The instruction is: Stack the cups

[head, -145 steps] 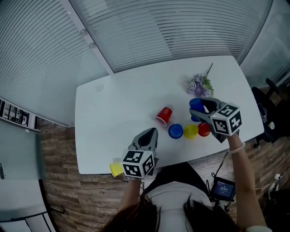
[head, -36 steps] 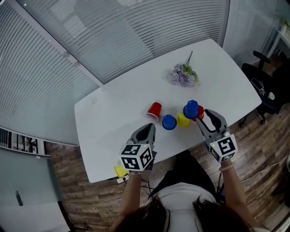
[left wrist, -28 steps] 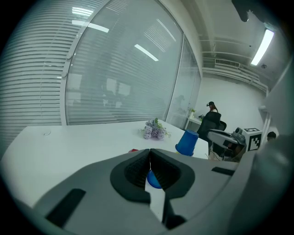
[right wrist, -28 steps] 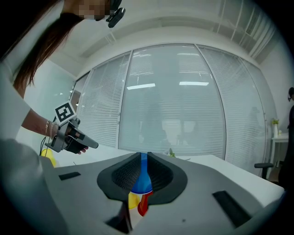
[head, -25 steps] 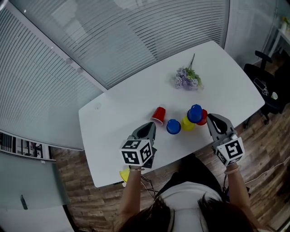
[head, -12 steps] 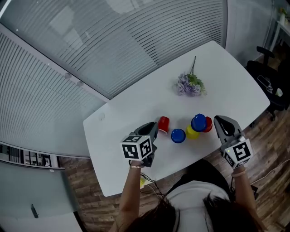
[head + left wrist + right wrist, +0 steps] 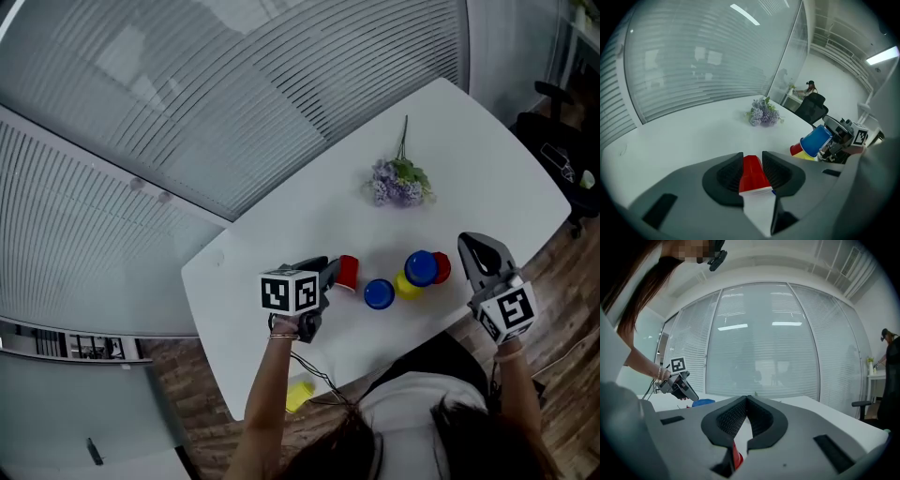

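A red cup lies on its side on the white table. My left gripper points down at it; its jaws have just been opening and now stand open, one on each side of the red cup. To its right, an upside-down blue cup stands alone. Past that cup, another blue cup sits on a yellow cup, with a second red cup beside them. My right gripper is right of that group, shut and empty, its tips together.
A bunch of purple flowers lies at the back of the table. The near table edge runs just below the cups. A yellow object lies on the wooden floor under that edge. An office chair stands at the right.
My left gripper has come forward and down to the lying red cup, and its jaws have opened around it. My right gripper has drawn away to the right of the blue-on-yellow stack.
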Available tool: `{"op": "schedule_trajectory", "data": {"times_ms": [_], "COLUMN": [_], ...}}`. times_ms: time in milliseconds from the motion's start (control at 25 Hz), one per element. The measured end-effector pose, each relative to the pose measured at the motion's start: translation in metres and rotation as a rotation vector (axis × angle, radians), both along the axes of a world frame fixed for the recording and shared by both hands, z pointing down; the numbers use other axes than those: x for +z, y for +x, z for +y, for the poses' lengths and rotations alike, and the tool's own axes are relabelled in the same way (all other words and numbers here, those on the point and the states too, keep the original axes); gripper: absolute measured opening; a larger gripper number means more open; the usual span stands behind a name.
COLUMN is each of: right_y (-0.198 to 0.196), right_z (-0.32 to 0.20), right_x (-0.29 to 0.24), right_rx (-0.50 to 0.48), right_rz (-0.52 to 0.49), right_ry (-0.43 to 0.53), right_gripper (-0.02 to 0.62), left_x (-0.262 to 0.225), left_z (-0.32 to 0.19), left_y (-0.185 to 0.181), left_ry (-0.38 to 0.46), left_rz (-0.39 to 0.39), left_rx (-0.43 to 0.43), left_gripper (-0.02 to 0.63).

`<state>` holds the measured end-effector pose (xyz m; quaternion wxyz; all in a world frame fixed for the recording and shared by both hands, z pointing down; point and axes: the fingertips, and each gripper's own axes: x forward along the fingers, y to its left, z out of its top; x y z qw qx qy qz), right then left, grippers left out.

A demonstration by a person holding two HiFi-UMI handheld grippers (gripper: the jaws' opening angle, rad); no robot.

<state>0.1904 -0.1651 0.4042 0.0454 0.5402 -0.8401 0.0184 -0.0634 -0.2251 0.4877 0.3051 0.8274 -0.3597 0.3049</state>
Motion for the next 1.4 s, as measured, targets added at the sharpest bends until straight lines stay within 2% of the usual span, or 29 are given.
{"op": "schedule_trajectory", "data": {"times_ms": [280,720,1240,1400], "right_y": [0.01,0.019,0.036,0.037], "right_z": [-0.014,-0.024,-0.027,-0.023], "right_x": [0.012,0.024,0.032,0.036], "right_rx": [0.039,0.086,0.158,0.176], "right_rz": [-0.007,-0.017,-0.028,-0.033], "right_ry": [-0.019,-0.051,-0.08,-0.088], "right_gripper": [0.028,0.028,0.028,0.028], "left_x": [0.031,0.059,0.08,0.083], "left_z": [-0.007,-0.006,-0.004,-0.003], "left_y": [0.009,0.019,0.029,0.027], "left_ry": [-0.142,-0.397,-0.525,-0.53], "left_rz": [-0.087,-0.1,-0.155,-0.158], "left_rx": [0.121,0.206,0.252,0.24], "left_gripper": [0.184,0.289,0.308,0.308]}}
